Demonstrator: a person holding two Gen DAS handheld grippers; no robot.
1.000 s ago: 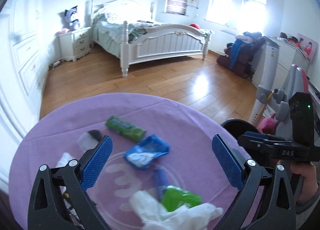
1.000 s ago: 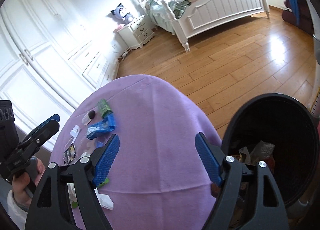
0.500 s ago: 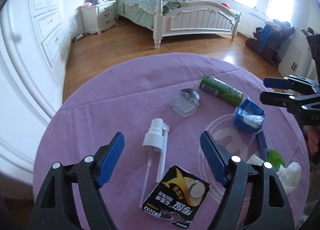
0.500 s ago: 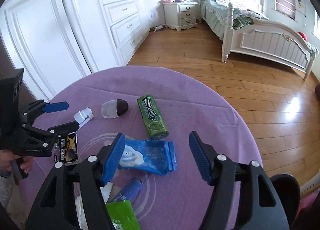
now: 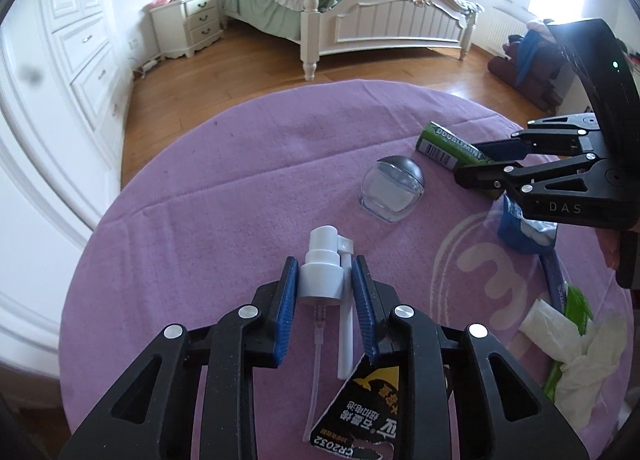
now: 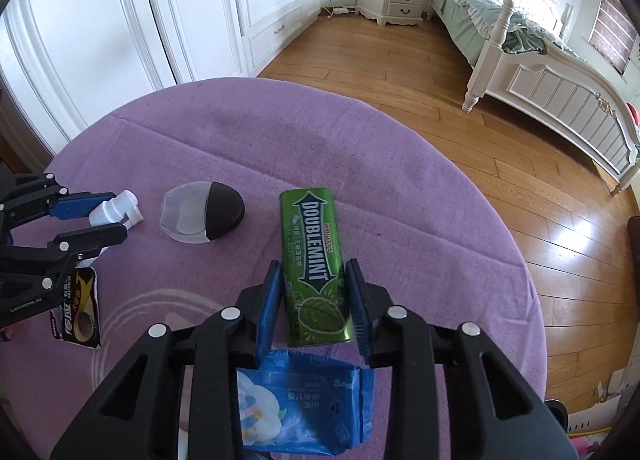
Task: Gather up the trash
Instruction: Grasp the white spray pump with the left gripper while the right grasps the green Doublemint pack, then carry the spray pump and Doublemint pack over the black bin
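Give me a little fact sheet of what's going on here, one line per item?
Surface: round table under a purple cloth
Left gripper: closed around white spray pump
Right gripper: closed around green Doublemint pack
Loose trash: clear jar with dark cap, blue wipes packet, torn battery card, white tissue
Background: bed, nightstand

Torn black battery card with yellow print [image 5: 358, 416]: lower part cut by left wrist frame edge. Blue wet-wipe pack [image 6: 304, 404]: edges under right gripper frame. Green Doublemint gum tin [image 5: 452, 146]: far end hidden behind right gripper [image 5: 474, 159].
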